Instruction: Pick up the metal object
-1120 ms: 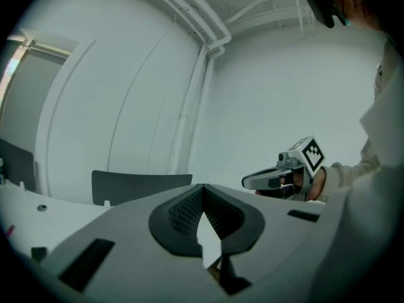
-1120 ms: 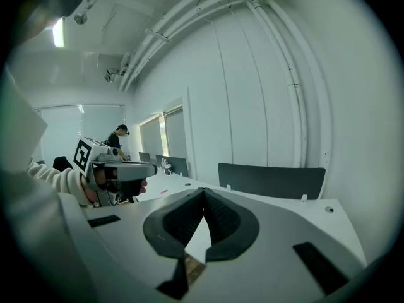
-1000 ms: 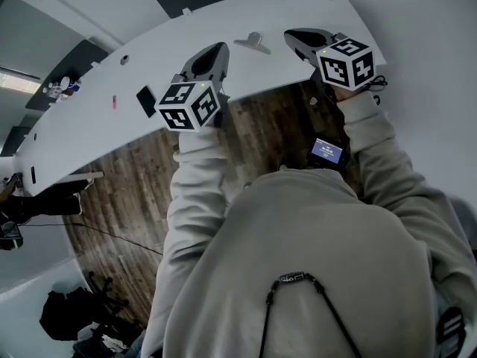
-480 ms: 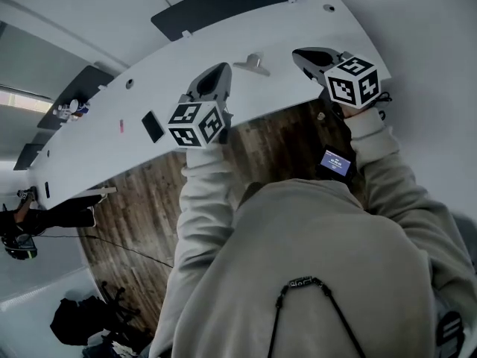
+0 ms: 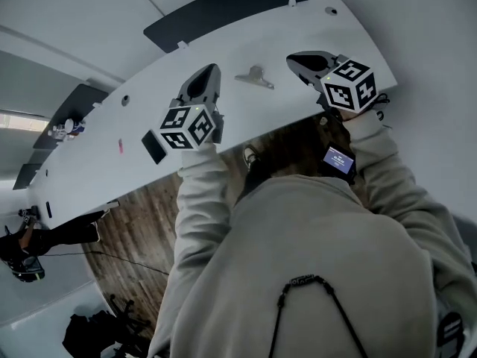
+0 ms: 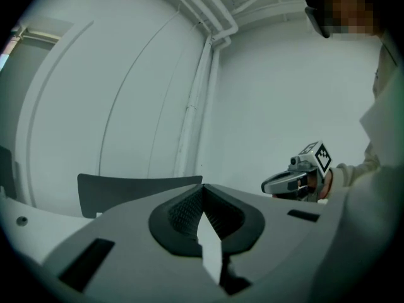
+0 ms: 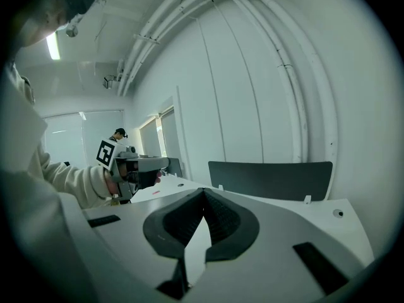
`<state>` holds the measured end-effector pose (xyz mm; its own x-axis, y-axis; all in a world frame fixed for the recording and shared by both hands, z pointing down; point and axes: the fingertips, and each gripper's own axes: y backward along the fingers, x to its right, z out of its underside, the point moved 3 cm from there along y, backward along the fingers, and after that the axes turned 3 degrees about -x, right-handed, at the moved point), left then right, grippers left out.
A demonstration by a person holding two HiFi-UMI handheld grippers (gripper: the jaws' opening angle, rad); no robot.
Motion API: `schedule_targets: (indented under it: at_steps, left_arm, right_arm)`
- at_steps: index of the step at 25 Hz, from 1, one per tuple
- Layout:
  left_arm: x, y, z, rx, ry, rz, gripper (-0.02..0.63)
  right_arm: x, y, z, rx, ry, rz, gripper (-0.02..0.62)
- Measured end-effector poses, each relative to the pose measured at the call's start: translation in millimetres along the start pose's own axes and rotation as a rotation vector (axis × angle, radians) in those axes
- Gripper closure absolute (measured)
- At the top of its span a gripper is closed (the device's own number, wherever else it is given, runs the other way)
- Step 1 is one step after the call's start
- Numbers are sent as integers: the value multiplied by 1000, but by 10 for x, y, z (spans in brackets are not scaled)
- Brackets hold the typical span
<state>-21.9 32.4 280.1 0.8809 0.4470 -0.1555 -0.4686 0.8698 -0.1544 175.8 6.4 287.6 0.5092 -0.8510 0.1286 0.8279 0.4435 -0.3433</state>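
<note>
- The long curved white table (image 5: 97,125) runs from 8 o'clock to 1 o'clock in the head view, in front of me.
- A dark grey flat panel (image 5: 223,6) stands at the far edge of the table, at 12 o'clock.
- My left gripper (image 5: 209,69) is over the table at 11 o'clock. Its jaws are clenched, the tips meet and nothing is between them.
- My right gripper (image 5: 293,57) is over the table at 1 o'clock. Its jaws are also pressed together, with nothing between them.
- A black flat rectangular thing (image 5: 153,147) lies on the table at 10 o'clock, just beside the marker cube of my left gripper.
- The small silver metal object (image 5: 254,77) lies on the table at 12 o'clock, between my two grippers and apart from both.
</note>
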Motion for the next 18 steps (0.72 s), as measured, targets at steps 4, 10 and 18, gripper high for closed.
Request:
schedule_targets:
  at_steps: [4,10,18]
  left_arm:
    - [-465,-301,-212,7,-34,27,604]
    - [-1241,-553,-387,-4,-16,41,604]
    - [-2223,-817,-500,-27,19,83,603]
  right_arm:
    - [287,-458,-250,-2,3,12,575]
    - [436,-1163,-635,-13,14,18,575]
    - [725,-1851,-1051,20,36,46,575]
